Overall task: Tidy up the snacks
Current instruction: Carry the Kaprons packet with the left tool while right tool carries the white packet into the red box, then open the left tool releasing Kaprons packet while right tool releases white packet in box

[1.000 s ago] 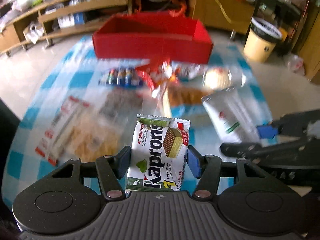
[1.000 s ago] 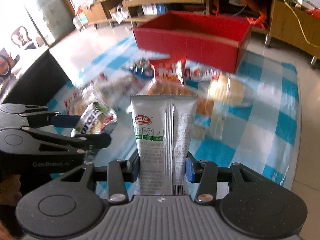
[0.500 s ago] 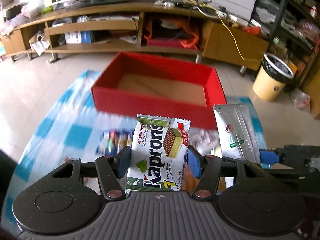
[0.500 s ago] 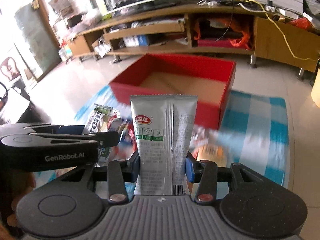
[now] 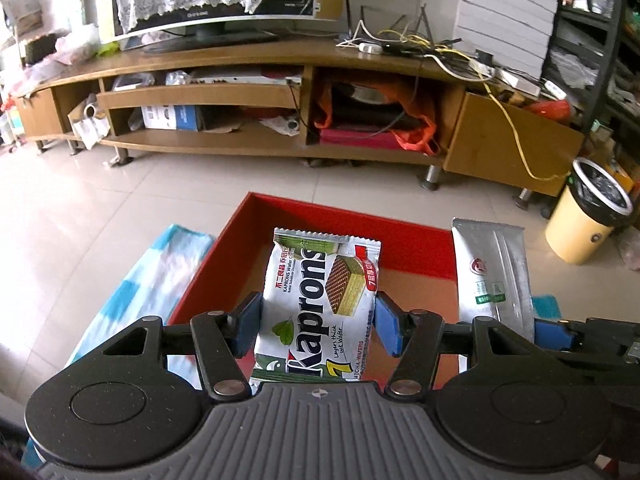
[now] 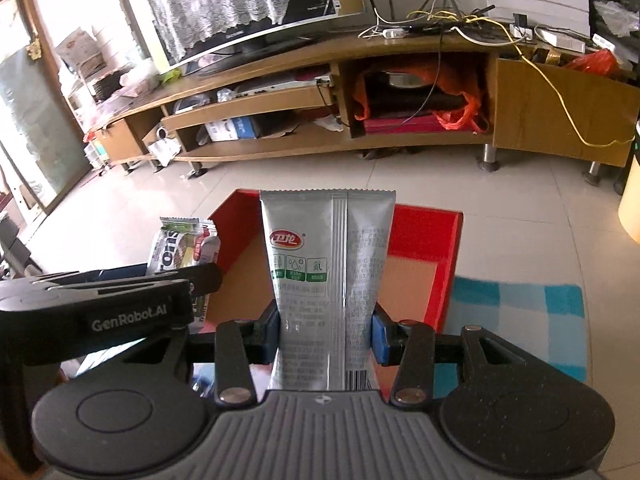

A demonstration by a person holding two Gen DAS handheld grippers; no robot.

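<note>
Snacks: wafer pack (image 5: pixel 318 304) clamped in left gripper (image 5: pixel 318 326), silver pouch (image 6: pixel 328 280) in right gripper (image 6: pixel 325 334) | both carried from cloth (image 6: pixel 516 312) to above red box (image 5: pixel 416 248) | release comes next

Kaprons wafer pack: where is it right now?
Kaprons wafer pack sits upright in the left gripper, over the red box, left of the silver pouch.
</note>
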